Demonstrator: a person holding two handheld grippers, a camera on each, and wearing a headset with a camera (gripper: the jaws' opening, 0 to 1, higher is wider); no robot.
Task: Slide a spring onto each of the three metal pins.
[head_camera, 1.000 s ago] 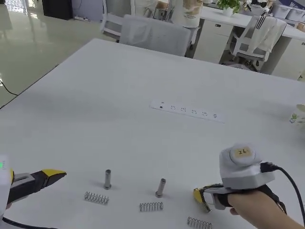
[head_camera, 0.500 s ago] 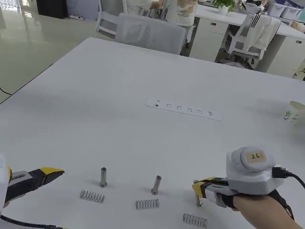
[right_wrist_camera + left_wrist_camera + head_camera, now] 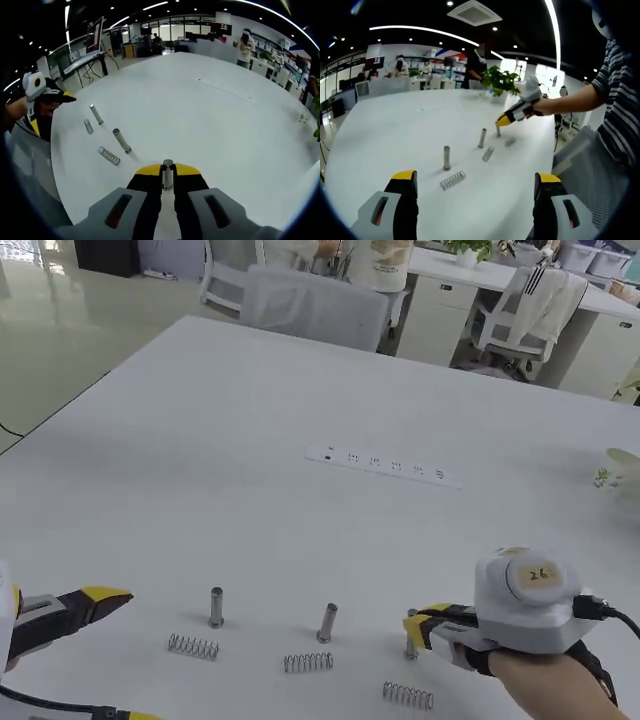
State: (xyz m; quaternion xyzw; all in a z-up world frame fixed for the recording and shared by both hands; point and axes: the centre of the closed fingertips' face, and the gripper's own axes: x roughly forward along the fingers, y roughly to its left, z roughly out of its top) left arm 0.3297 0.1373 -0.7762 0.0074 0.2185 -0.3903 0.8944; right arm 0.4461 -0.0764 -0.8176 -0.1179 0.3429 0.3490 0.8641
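Right gripper view: right tongs (image 3: 168, 171) clamped on rightmost pin (image 3: 167, 179), pin upright on surface (image 3: 210, 110). Left tongs (image 3: 476, 177) wide apart, nothing in them. Head view: nearest spring (image 3: 408, 696) lies at pin's 6 o'clock. Tip: hold pin steady, pinch spring lightly by one end, line coil up over pin top.

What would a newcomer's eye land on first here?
The right gripper, near the front edge of the white table, has its jaws shut on one upright metal pin. Two other pins stand free to its left, with three springs lying loose in front. The left gripper hovers wide open at far left.
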